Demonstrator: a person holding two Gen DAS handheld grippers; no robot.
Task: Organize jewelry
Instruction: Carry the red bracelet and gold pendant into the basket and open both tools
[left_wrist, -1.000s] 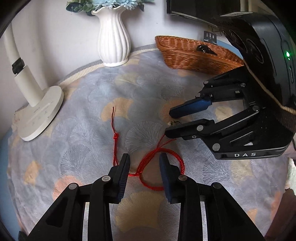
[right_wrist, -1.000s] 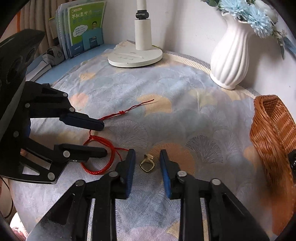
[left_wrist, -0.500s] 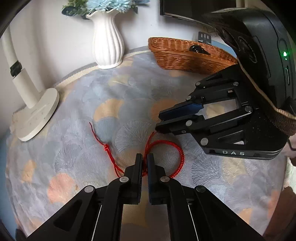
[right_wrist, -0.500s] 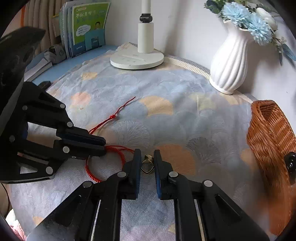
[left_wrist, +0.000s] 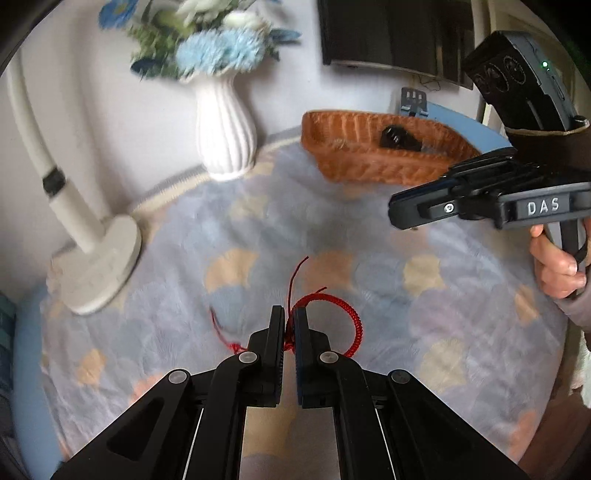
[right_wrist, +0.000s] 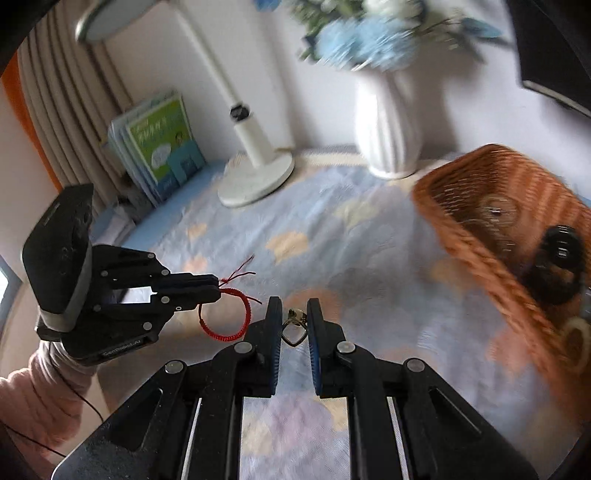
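Observation:
My left gripper (left_wrist: 289, 325) is shut on a red cord bracelet (left_wrist: 349, 314) and holds it above the patterned cloth; the bracelet's loop hangs to the right of the fingers. In the right wrist view the left gripper (right_wrist: 216, 288) shows at the left with the bracelet (right_wrist: 225, 317) dangling from it. My right gripper (right_wrist: 293, 317) is shut on a small gold ring (right_wrist: 293, 330), lifted off the cloth. In the left wrist view the right gripper (left_wrist: 397, 212) is at the right, near the wicker basket (left_wrist: 369, 166).
The wicker basket (right_wrist: 480, 240) holds a black hair tie (right_wrist: 557, 266) and a pale item. A white vase with blue flowers (left_wrist: 223, 136) and a white lamp base (left_wrist: 99, 266) stand at the back. Books (right_wrist: 159, 147) lean at the far left.
Both grippers have lifted off the cloth with their items and moved up, the right one towards the basket. The bracelet now hangs free from the left gripper.

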